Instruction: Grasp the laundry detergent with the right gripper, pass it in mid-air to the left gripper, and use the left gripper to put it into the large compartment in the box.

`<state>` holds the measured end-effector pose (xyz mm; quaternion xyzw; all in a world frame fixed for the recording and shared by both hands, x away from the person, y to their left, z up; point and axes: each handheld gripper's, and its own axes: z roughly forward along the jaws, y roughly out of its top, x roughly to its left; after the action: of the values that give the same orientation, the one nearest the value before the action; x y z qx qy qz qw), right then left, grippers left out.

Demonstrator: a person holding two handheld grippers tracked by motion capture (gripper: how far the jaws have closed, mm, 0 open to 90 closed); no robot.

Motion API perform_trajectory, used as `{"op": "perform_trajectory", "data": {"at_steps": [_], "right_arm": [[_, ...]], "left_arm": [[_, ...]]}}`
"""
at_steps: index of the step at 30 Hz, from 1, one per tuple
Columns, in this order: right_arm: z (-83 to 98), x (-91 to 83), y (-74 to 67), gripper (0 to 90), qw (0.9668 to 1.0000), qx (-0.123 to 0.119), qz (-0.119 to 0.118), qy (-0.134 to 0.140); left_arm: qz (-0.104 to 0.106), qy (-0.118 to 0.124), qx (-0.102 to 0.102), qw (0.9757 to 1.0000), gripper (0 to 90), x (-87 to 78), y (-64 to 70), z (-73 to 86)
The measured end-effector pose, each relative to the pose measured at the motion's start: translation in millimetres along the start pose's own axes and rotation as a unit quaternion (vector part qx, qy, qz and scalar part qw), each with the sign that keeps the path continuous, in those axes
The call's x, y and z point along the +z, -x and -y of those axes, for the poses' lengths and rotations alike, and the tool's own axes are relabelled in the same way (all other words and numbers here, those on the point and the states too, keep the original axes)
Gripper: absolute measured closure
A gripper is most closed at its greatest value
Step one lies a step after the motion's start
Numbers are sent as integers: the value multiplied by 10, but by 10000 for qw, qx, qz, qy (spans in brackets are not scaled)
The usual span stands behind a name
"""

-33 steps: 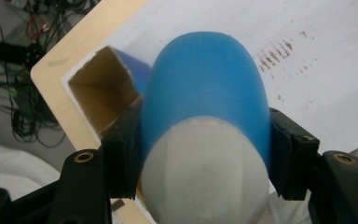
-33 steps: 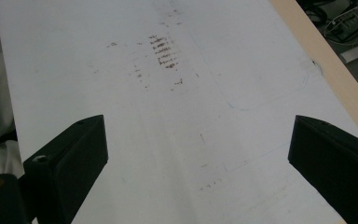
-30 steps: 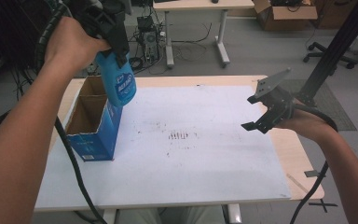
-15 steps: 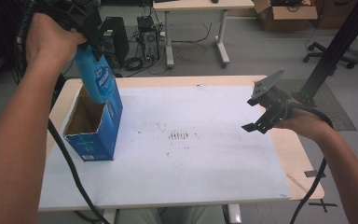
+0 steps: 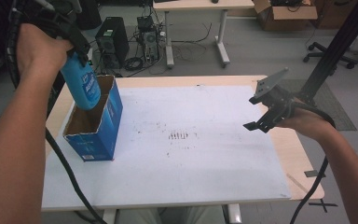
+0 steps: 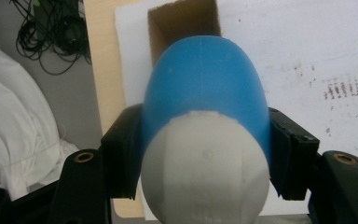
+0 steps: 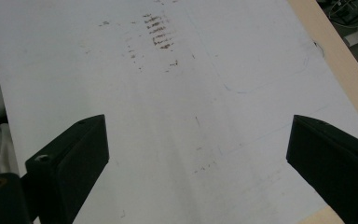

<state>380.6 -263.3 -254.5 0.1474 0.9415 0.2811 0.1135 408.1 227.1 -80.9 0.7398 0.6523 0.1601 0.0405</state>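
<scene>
Left tool (image 5: pixel 77 44) clamped on blue bottle (image 5: pixel 85 86), now shifted over box (image 5: pixel 103 122) opening, right tool (image 5: pixel 266 108) unmoved, wide open, empty

Box (image 5: pixel 95 126): stands open-topped on the sheet (image 5: pixel 191 158), at the left part of the table (image 5: pixel 298 158). Bottle (image 5: pixel 81 86): above the box's opening, its lower end just inside the rim, clamped in the left gripper (image 5: pixel 67 37), which is above and left of the box. Right gripper (image 5: pixel 268 109): well right of the box, above the sheet's right edge. Smudge marks (image 5: pixel 179 136): on the sheet, right of the box, between it and the right gripper.
</scene>
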Motion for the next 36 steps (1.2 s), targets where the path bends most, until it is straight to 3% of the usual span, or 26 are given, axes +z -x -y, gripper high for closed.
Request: {"op": "perform_trajectory", "data": {"at_steps": [14,22,27,36], "right_arm": [[66,-29,-10,55,9999,70,90,42],[98,-22,-19,57,9999,111,60,27],[95,-15,-23,59,9999,107,45,17],[101,-10,-34,58,9999,107,39,-5]], "left_arm": [[102,-93,-119,9998,383,428,-64,132],[191,-161,-92,9996,383,708,-106,221],[157,-212,-2,9997,383,866,-88,264],[215,-253,-26,9994,383,1127,-66,339]]}}
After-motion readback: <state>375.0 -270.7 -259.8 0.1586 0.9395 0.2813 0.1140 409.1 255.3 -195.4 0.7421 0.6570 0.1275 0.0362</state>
